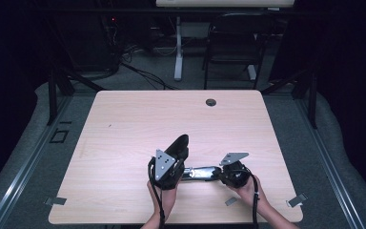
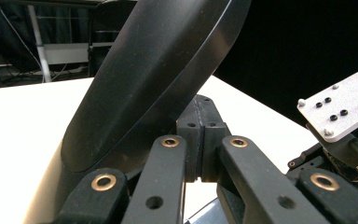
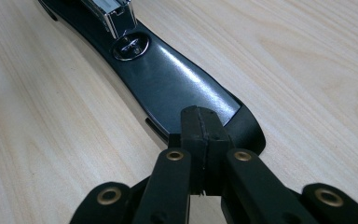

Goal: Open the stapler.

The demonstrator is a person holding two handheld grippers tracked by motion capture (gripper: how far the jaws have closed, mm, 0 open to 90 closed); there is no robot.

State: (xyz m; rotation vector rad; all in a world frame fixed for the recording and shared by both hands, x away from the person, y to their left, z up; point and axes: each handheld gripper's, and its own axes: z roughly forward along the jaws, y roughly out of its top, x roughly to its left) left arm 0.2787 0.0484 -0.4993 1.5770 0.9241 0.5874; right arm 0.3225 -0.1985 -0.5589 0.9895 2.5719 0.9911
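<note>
A black stapler lies swung open on the wooden table (image 1: 124,124). Its base (image 1: 199,173) is flat between my two grippers and its top arm (image 1: 179,145) tilts up and away. My left gripper (image 1: 177,161) is shut, pads together with nothing between them. In the left gripper view the top arm (image 2: 154,74) leans against the left side of the jaws of my left gripper (image 2: 199,122). My right gripper (image 1: 219,173) is shut too. In the right gripper view my right gripper (image 3: 200,122) has its tips at the near end of the glossy base (image 3: 168,79), behind the round anvil (image 3: 130,46).
A cable grommet (image 1: 211,102) sits near the table's far edge. Tape tabs (image 1: 55,201) mark the front corners. A black chair (image 1: 233,38) and a white desk leg (image 1: 178,47) stand beyond the table. The right gripper's grey plate (image 2: 340,107) shows in the left gripper view.
</note>
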